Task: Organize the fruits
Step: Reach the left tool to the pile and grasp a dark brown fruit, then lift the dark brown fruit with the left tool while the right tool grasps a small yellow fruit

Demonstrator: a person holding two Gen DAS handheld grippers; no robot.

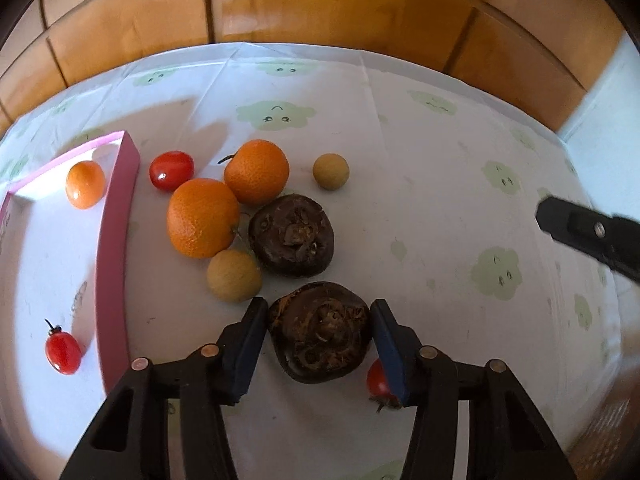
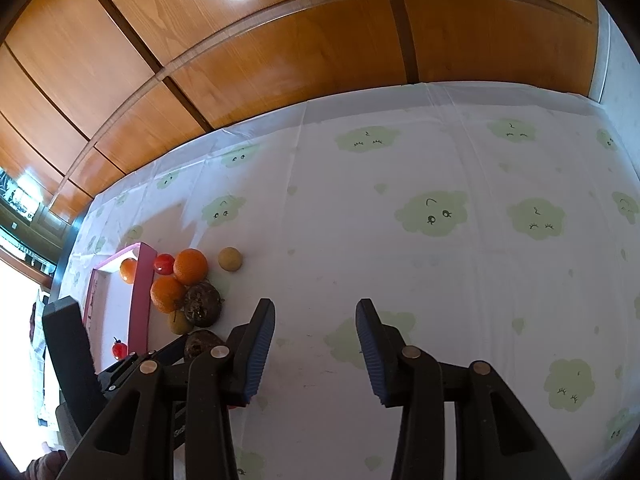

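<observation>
Left tongs: my left gripper [image 1: 319, 334] straddles the near dark brown fruit [image 1: 320, 330]; the pads sit at its flanks, the left one seemingly touching, the right one with a sliver of gap, so I judge it not yet clamped.
Right tongs: my right gripper [image 2: 316, 344] hangs spread over bare tablecloth [image 2: 400, 260], holding nothing.
Where the fruit is: loose on the cloth just beside the pink tray [image 1: 116, 240] lie two oranges [image 1: 202, 218], a second dark brown fruit [image 1: 291, 235], two tan round fruits [image 1: 234, 276] and a cherry tomato [image 1: 171, 171]; inside the tray are a small orange fruit [image 1: 85, 184] and a red tomato [image 1: 62, 352].
Risk, slip: the dark fruit is lumpy and rounded, so I expect it could squirt forward into the pile if my pads close off-centre.
Risk, neighbour: a half-hidden tomato [image 1: 378, 378] sits right by my right finger [image 1: 390, 352]; closing or lifting could nudge or roll it.
Risk, pile: the nearest tan fruit lies just beside my left finger [image 1: 248, 344] and may roll if brushed.
Only the left view shows: the pads against the fruit, and the hidden tomato.
Only the right view shows: the empty cloth to the right, free for sorting, and my left tool from the side.
</observation>
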